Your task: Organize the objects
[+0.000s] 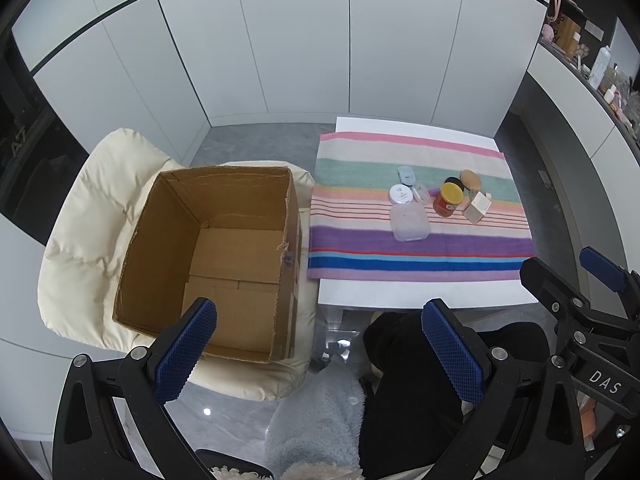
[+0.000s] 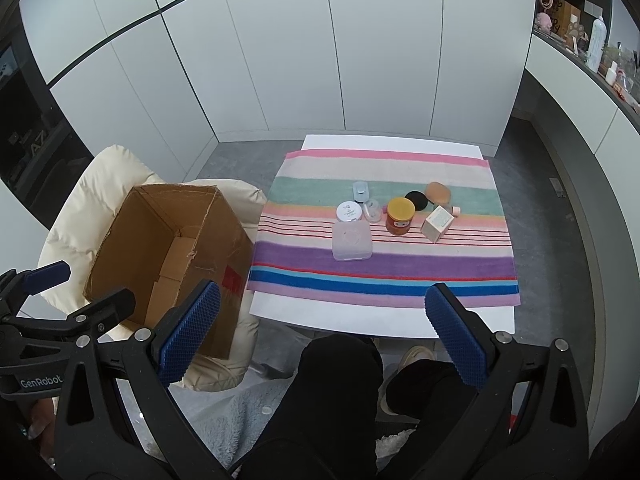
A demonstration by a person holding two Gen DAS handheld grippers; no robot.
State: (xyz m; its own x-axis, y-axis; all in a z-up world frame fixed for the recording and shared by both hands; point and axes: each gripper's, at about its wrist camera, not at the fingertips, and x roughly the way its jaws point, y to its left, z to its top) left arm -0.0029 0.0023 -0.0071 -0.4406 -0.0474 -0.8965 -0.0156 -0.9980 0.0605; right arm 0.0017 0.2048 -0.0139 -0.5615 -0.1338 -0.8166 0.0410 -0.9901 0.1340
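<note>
Both grippers are held high and back from the work, nothing between the fingers. Left gripper (image 1: 320, 344) spread wide at the bottom of its frame; right gripper (image 2: 324, 334) likewise wide, hovering over the person's dark-clothed knees (image 2: 340, 384).

Cardboard box (image 1: 224, 256) sits open and empty on a cream padded chair (image 1: 92, 216), left of centre. Small items are clustered mid-frame on the striped towel (image 2: 380, 276) covering the white table (image 2: 320, 320).

Judgement: nothing moved yet; first pick pending. Best opener is the nearest item, the clear flat case (image 2: 352, 242): come down square and grip across its short sides. The yellow-lidded jar (image 2: 399, 216) and the tilted small carton (image 2: 438, 224) stand close, so keep the fingers clear of them.

The left view shows the box floor fully; the right view sees mainly its outer wall, with a red mark (image 2: 232, 278). The right view separates the items better.
</note>
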